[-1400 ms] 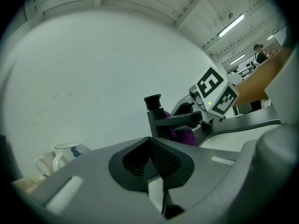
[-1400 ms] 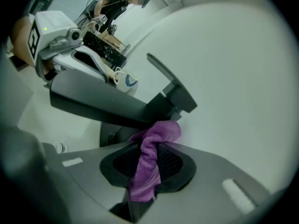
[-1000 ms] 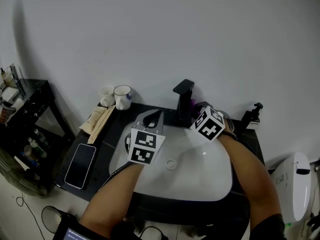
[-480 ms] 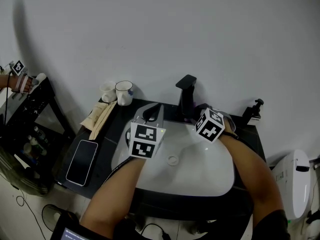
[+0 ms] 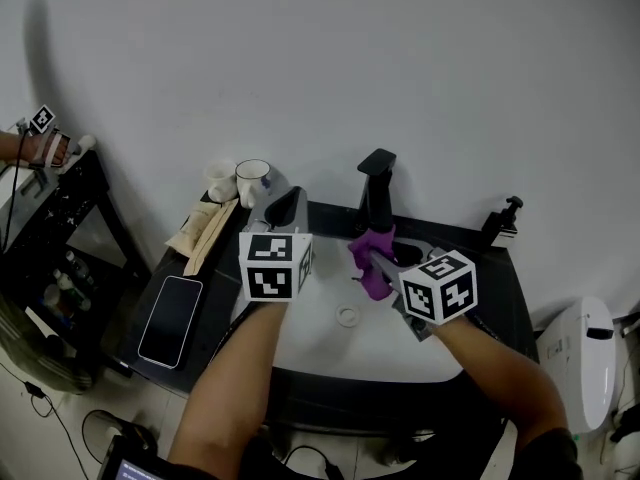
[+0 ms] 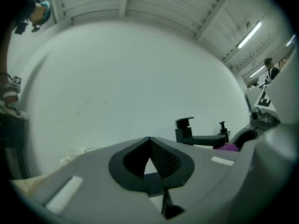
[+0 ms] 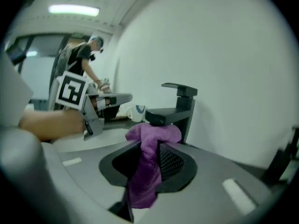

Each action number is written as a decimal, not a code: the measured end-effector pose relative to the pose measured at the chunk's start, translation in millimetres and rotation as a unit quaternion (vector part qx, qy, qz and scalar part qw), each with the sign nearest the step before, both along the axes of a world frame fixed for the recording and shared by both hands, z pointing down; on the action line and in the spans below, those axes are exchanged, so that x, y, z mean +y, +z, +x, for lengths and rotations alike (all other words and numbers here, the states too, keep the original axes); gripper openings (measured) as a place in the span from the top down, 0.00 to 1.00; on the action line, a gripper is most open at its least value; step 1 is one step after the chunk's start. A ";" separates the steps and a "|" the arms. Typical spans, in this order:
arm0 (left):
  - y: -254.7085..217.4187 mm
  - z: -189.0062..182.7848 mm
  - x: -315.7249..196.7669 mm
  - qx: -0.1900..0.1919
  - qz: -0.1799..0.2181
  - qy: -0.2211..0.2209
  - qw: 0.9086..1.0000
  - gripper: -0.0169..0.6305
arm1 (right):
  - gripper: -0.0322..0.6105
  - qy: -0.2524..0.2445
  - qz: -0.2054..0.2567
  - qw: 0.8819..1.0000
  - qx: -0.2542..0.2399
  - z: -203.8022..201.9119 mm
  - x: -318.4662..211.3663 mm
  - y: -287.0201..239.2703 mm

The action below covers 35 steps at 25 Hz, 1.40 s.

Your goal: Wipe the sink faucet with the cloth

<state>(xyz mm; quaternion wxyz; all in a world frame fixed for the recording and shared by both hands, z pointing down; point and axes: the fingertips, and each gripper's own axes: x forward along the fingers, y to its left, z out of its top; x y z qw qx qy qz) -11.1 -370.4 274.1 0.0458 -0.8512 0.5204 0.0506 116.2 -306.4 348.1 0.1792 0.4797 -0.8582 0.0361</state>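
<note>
Running from the left: black shelf unit (image 5: 70,218) beside the dark counter (image 5: 505,283); phone (image 5: 170,320), face up, on the counter's left end; pale packets (image 5: 205,230) behind it; plain cup (image 5: 220,180) and printed mug (image 5: 253,183) side by side at the wall. Left tongs (image 5: 287,201): closed, tips meeting, nothing between them, held over the back left rim of the white sink (image 5: 350,353), apart from the faucet. Black faucet (image 5: 377,190): upright at the sink's back centre. Purple cloth (image 5: 372,260): pinched in the right tongs (image 7: 150,146), bunched just under the spout's end, its tail hanging down between the pads. Black pump bottle (image 5: 502,221): at the counter's right rear corner.
</note>
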 end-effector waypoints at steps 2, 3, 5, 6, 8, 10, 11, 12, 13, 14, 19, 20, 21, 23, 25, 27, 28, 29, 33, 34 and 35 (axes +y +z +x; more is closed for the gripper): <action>-8.3 -14.7 -0.1 0.006 0.011 -0.018 1.000 0.95 | 0.81 0.038 -0.024 0.993 -0.112 -8.4 -7.8 -0.1; -11.1 -21.6 0.5 0.007 0.016 -0.027 0.999 0.95 | 0.81 0.059 -0.033 0.984 -0.164 -12.9 -12.8 0.9; -15.4 -33.5 2.2 0.013 0.022 -0.042 0.999 0.95 | 0.81 0.100 -0.042 0.962 -0.251 -21.9 -22.5 3.1; -17.4 -38.9 3.0 0.019 0.024 -0.048 0.998 0.95 | 0.81 0.119 -0.041 0.950 -0.287 -26.0 -26.9 2.7; -21.7 -50.1 4.3 0.041 0.025 -0.056 0.997 0.95 | 0.81 0.156 -0.022 0.924 -0.349 -32.1 -36.0 -3.0; -25.3 -62.7 4.8 0.069 0.023 -0.060 0.996 0.95 | 0.81 0.185 0.009 0.898 -0.400 -37.3 -45.5 -11.1; -26.9 -69.5 4.9 0.083 0.023 -0.063 0.994 0.95 | 0.81 0.195 0.024 0.885 -0.421 -41.0 -50.3 -15.0; -28.5 -76.1 4.9 0.093 0.023 -0.068 0.993 0.95 | 0.81 0.201 0.036 0.874 -0.441 -45.5 -55.0 -18.8; -29.8 -82.0 4.8 0.101 0.025 -0.072 0.992 0.95 | 0.81 0.206 0.047 0.864 -0.457 -49.9 -59.7 -22.4; -30.6 -87.0 4.6 0.106 0.026 -0.077 0.991 0.95 | 0.81 0.209 0.058 0.855 -0.470 -53.3 -64.6 -25.9; -37.0 -101.5 8.2 0.102 0.044 -0.096 0.989 0.95 | 0.81 0.232 0.097 0.802 -0.541 -45.0 -91.3 -44.6; -40.1 -102.5 10.2 0.099 0.051 -0.098 0.989 0.95 | 0.81 0.238 0.105 0.791 -0.554 -39.2 -96.5 -49.1; -43.4 -103.0 12.4 0.097 0.057 -0.099 0.989 0.95 | 0.81 0.244 0.113 0.782 -0.562 -34.0 -101.1 -53.8; -49.4 -103.4 16.4 0.097 0.069 -0.099 0.988 0.95 | 0.81 0.247 0.125 0.775 -0.568 -30.9 -107.6 -63.1; -52.8 -102.7 18.5 0.097 0.076 -0.098 0.988 0.95 | 0.81 0.236 0.133 0.781 -0.563 -38.3 -108.8 -72.9; -53.8 -100.5 18.9 0.096 0.078 -0.095 0.988 0.95 | 0.81 0.226 0.152 0.779 -0.564 -41.2 -102.7 -85.3; -53.5 -99.1 18.8 0.095 0.077 -0.093 0.988 0.95 | 0.82 0.224 0.164 0.776 -0.566 -39.7 -98.5 -91.0; -52.7 -98.0 18.7 0.095 0.076 -0.091 0.988 0.95 | 0.82 0.225 0.171 0.773 -0.569 -37.5 -95.1 -94.5; -50.9 -95.1 19.1 0.088 0.075 -0.091 0.989 0.95 | 0.82 0.236 0.170 0.758 -0.584 -27.1 -87.9 -92.2; -50.6 -94.0 19.4 0.086 0.075 -0.091 0.989 0.95 | 0.82 0.234 0.172 0.756 -0.586 -25.3 -85.5 -91.9; -50.5 -92.8 19.6 0.084 0.075 -0.090 0.990 0.95 | 0.82 0.233 0.172 0.755 -0.588 -24.0 -83.1 -92.0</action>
